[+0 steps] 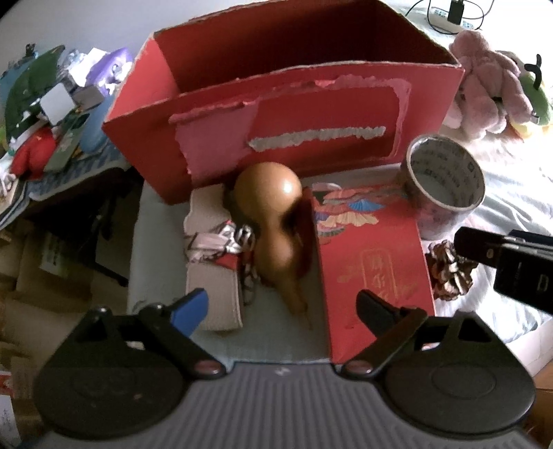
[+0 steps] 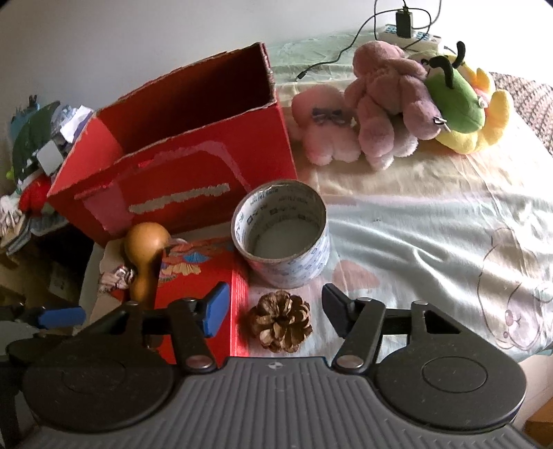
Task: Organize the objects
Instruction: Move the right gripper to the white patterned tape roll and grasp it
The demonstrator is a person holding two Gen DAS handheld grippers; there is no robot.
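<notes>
A tan gourd [image 1: 273, 221] lies on a beige cloth [image 1: 211, 276] beside a flat red packet [image 1: 369, 255], in front of the big open red box [image 1: 283, 114]. My left gripper [image 1: 283, 311] is open above it; the gourd's thin stem end reaches between the fingers without touching them. In the right wrist view a brown pine cone [image 2: 280, 321] sits on the bedsheet between the spread fingers of my open right gripper [image 2: 276, 311], with gaps on both sides. A tape roll [image 2: 281, 233] stands just beyond it. The gourd [image 2: 145, 255] shows at the left there.
Several plush toys [image 2: 387, 103] lie at the back right of the pale bedsheet [image 2: 414, 224]. A power strip with cables [image 2: 408, 31] is behind them. A cluttered side table [image 1: 52, 121] stands left of the red box. The pine cone [image 1: 449, 273] lies under the right gripper's body [image 1: 504, 259].
</notes>
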